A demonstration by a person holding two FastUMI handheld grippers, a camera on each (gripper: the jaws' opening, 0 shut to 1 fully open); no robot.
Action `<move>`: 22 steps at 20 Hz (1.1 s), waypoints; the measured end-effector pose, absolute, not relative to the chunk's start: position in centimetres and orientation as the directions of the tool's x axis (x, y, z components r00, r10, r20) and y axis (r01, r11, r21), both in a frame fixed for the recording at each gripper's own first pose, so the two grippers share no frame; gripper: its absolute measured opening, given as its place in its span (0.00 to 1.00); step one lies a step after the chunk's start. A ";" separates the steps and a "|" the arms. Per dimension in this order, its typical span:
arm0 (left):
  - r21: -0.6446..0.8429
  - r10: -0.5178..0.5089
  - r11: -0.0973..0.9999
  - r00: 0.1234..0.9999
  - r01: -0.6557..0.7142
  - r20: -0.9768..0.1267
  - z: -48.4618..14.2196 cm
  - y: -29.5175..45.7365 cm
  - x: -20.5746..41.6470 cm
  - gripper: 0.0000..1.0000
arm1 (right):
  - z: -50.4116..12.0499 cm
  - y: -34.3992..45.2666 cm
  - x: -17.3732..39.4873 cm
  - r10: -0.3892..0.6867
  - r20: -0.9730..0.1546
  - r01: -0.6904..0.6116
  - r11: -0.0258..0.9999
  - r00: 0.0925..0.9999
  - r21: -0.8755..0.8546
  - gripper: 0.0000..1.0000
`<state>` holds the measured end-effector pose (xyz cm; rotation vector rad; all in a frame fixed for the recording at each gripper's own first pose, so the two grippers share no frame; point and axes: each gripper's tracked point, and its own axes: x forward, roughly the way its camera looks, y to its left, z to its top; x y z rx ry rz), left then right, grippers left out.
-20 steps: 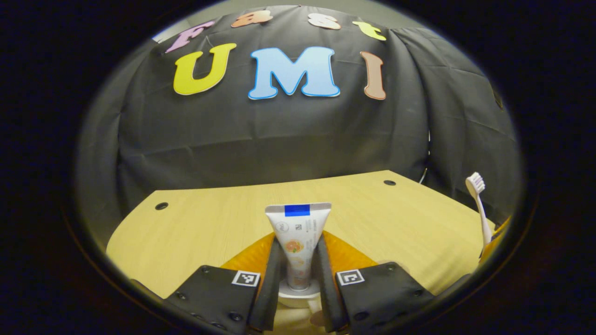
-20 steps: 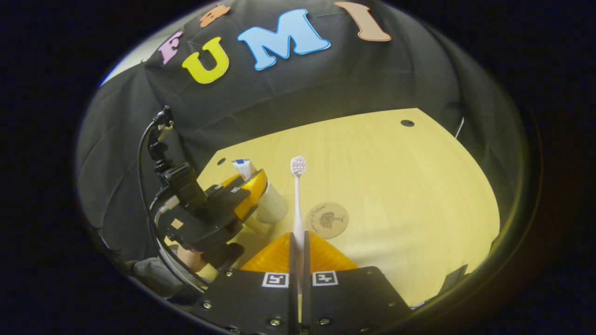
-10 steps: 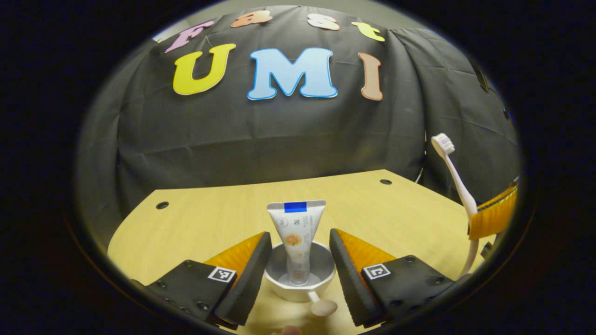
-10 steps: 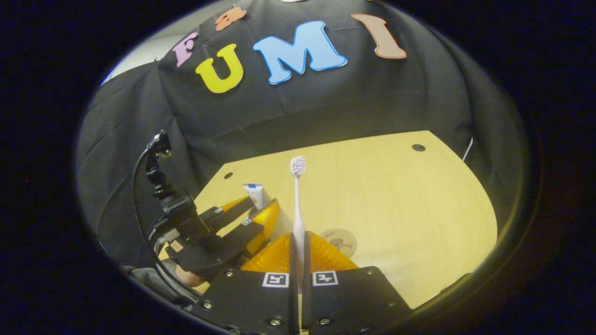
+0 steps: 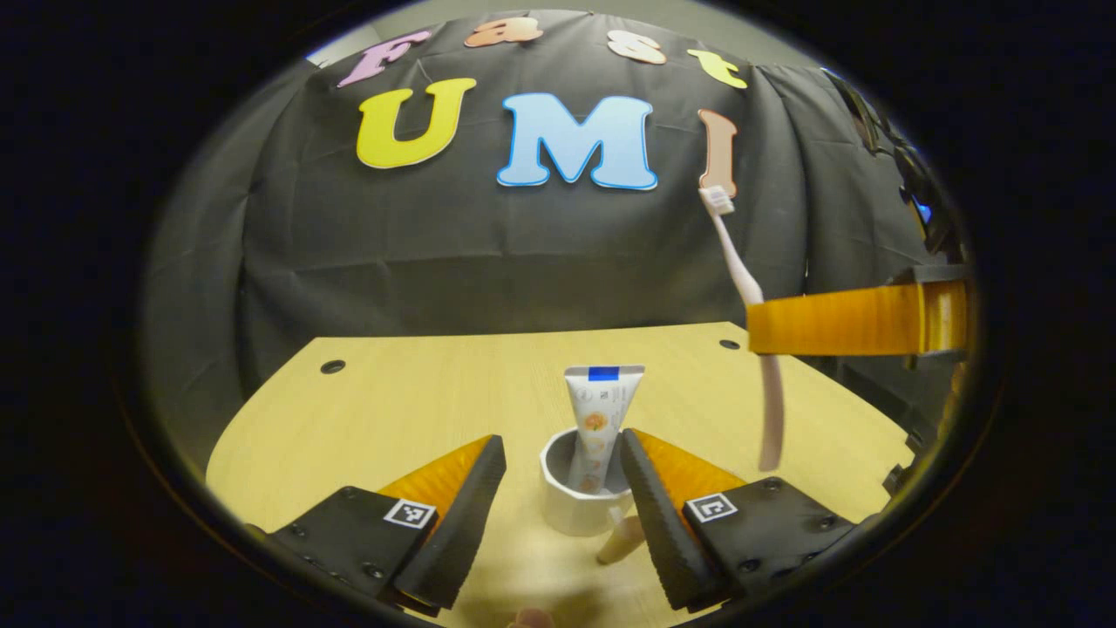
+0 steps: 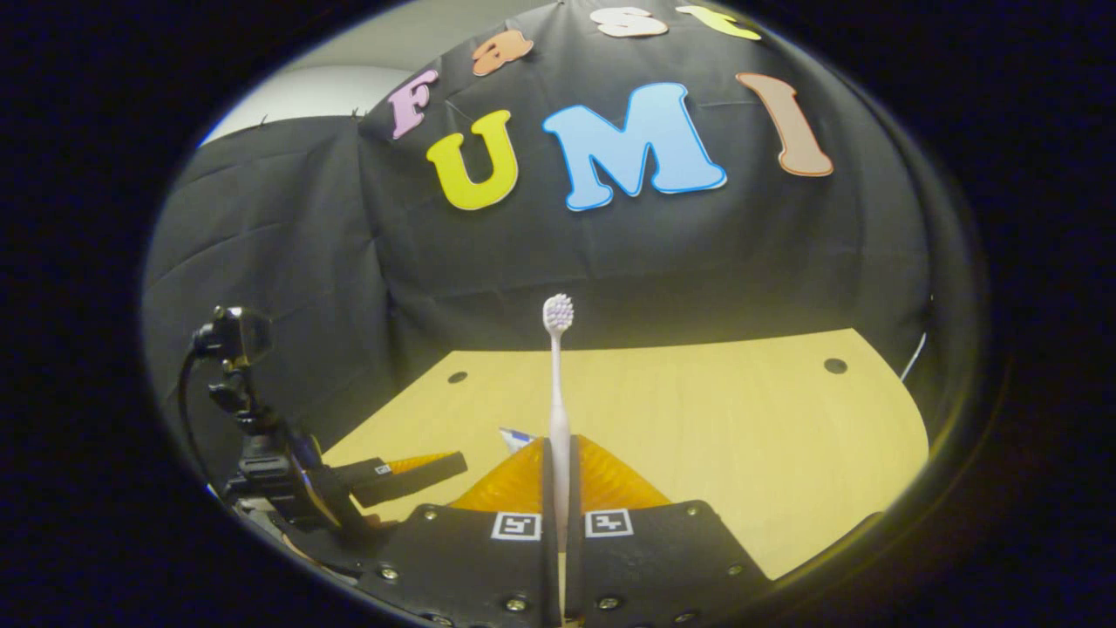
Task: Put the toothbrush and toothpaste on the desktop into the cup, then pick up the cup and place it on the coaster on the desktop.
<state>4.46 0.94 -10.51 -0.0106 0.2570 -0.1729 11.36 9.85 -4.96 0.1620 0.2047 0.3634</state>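
Left gripper view: left gripper (image 5: 558, 493) spread wide and drawn back from the cup (image 5: 582, 497), where a second earlier clamped on the paste (image 5: 597, 423). Paste now stood upright in the cup, released, so judged half the loading done. Cup rested on the desk (image 5: 418, 410), between the open fingers. Toothbrush (image 5: 748, 305) hung bristles-up, raised and carried closer since, pinched by the right gripper (image 5: 859, 324) above and right of the cup.

Right gripper view: right gripper (image 6: 558, 515) closed tight on the toothbrush (image 6: 556, 384), handle between both fingers. Paste tip (image 6: 516, 436) peeked just left of them. Left gripper (image 6: 410, 475) seen low left, parted. Brush judged next for the cup.
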 end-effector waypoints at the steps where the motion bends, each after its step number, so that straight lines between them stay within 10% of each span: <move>1: -0.042 -0.175 0.985 0.950 0.169 -0.260 -10.7 1.0 4.0 0.92 | -4.6 10.6 11.8 0.388 -0.145 -0.357 0.912 0.910 0.200 0.04; 22: -0.166 -0.235 0.969 0.893 0.183 -0.384 -14.1 1.4 -0.7 0.90 | -7.5 16.2 16.6 0.437 -0.082 -0.431 0.899 0.896 0.081 0.07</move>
